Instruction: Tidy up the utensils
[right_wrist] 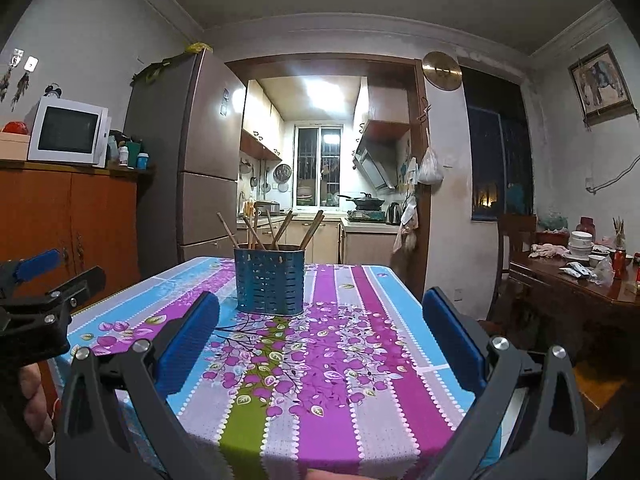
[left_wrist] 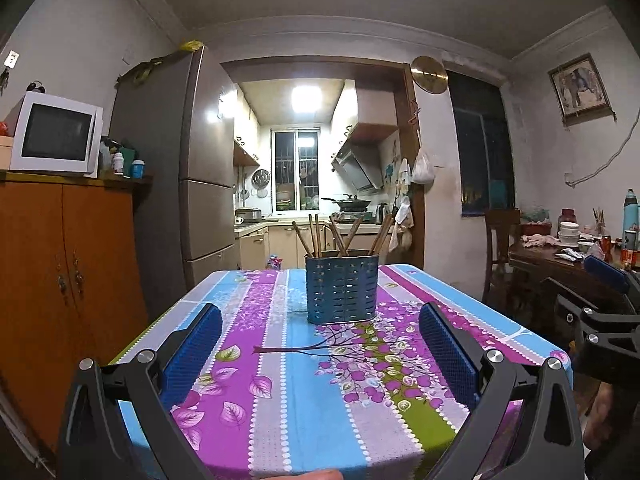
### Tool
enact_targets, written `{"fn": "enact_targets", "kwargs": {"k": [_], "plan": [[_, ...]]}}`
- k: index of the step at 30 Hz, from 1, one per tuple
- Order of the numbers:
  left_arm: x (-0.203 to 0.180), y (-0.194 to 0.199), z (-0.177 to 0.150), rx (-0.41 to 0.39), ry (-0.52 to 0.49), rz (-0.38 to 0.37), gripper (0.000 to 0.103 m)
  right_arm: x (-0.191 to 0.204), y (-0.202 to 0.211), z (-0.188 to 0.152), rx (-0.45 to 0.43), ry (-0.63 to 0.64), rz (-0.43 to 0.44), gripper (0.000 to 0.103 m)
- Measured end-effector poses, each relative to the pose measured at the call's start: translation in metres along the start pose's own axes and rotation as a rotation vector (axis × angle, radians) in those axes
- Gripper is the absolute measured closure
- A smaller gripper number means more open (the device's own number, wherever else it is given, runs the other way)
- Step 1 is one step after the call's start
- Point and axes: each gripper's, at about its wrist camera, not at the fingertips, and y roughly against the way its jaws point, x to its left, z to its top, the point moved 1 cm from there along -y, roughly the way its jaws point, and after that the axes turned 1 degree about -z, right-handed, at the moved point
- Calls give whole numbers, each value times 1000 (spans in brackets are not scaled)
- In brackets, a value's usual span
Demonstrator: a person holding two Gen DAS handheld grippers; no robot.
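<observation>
Both the left gripper [left_wrist: 320,344] and the right gripper [right_wrist: 320,340] hover with jaws spread wide and empty, and straight ahead of them on the floral tablecloth [left_wrist: 280,400] stands the upright blue holder [left_wrist: 342,289], its wooden chopsticks [left_wrist: 340,236] pointing upward, fanned outward.

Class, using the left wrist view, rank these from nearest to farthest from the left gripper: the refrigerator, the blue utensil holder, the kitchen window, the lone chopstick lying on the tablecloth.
1. Lone chopstick, flat on the tablecloth between the left gripper's open fingers.
2. Blue utensil holder, mid-table, just beyond.
3. Refrigerator, past the table's far left.
4. Kitchen window, kitchen's back wall.
</observation>
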Motion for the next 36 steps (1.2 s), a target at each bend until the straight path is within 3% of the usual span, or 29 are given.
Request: {"fn": "enact_targets", "kwargs": {"k": [28,36], "plan": [[-11,4,0,-20,-19,-12,5,0,6,4,6,-4,14,5],[-10,-12,-4,46,14,-23,5,0,4,6,15,-7,22,5]]}}
